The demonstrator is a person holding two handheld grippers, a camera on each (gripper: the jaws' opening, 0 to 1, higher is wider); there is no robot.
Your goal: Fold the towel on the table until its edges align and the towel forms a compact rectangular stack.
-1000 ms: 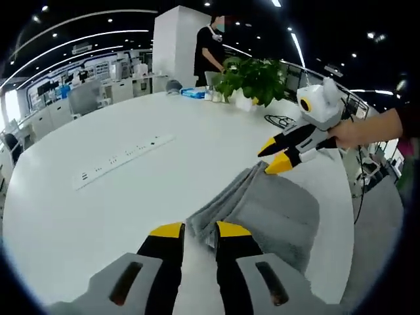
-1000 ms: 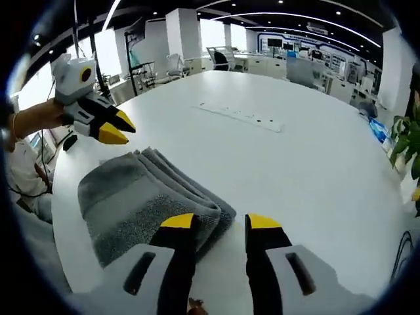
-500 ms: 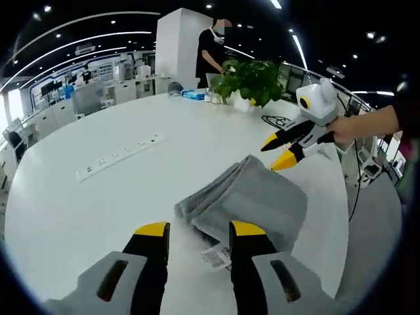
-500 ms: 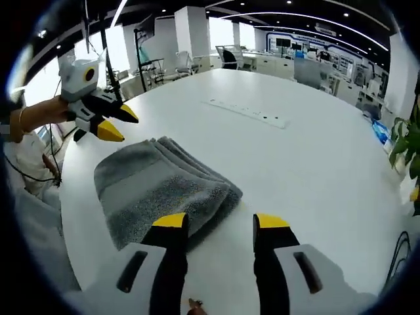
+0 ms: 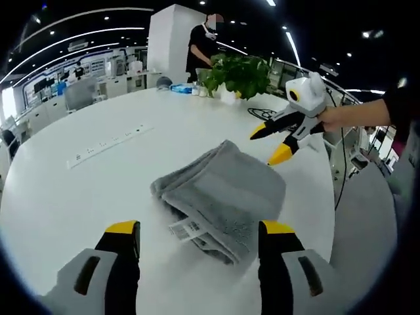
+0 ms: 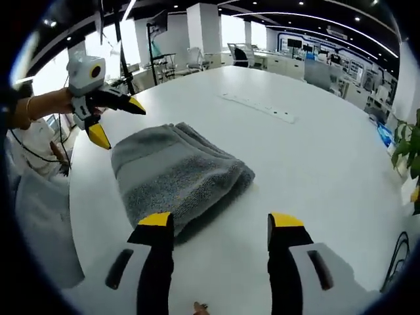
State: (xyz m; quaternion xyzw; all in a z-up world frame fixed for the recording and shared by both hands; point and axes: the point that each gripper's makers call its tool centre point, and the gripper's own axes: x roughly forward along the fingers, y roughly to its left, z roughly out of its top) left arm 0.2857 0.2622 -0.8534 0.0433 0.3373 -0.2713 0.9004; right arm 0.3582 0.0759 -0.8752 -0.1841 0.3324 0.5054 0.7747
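A grey towel (image 5: 220,193) lies folded into a thick stack on the white table (image 5: 79,197), with a white label (image 5: 186,228) showing at its near edge. My left gripper (image 5: 197,231) stands open just short of that edge, touching nothing. In the right gripper view the same towel (image 6: 174,172) lies ahead and to the left, and my right gripper (image 6: 222,222) is open with its jaws wide, clear of the cloth. The right gripper (image 5: 274,143) shows past the towel's far corner in the left gripper view; the left gripper (image 6: 117,120) hovers open beyond the towel in the right gripper view.
A white power strip (image 5: 108,144) lies on the table to the left, also seen as a power strip (image 6: 257,108). Potted green plant (image 5: 237,71) and small items stand at the far edge, with a person (image 5: 200,46) behind. A black cable (image 5: 262,113) lies near the plant.
Both grippers have opened wider and drawn back from the towel. The towel's near edge, between my left jaws a second ago, now lies free on the table with its label showing.
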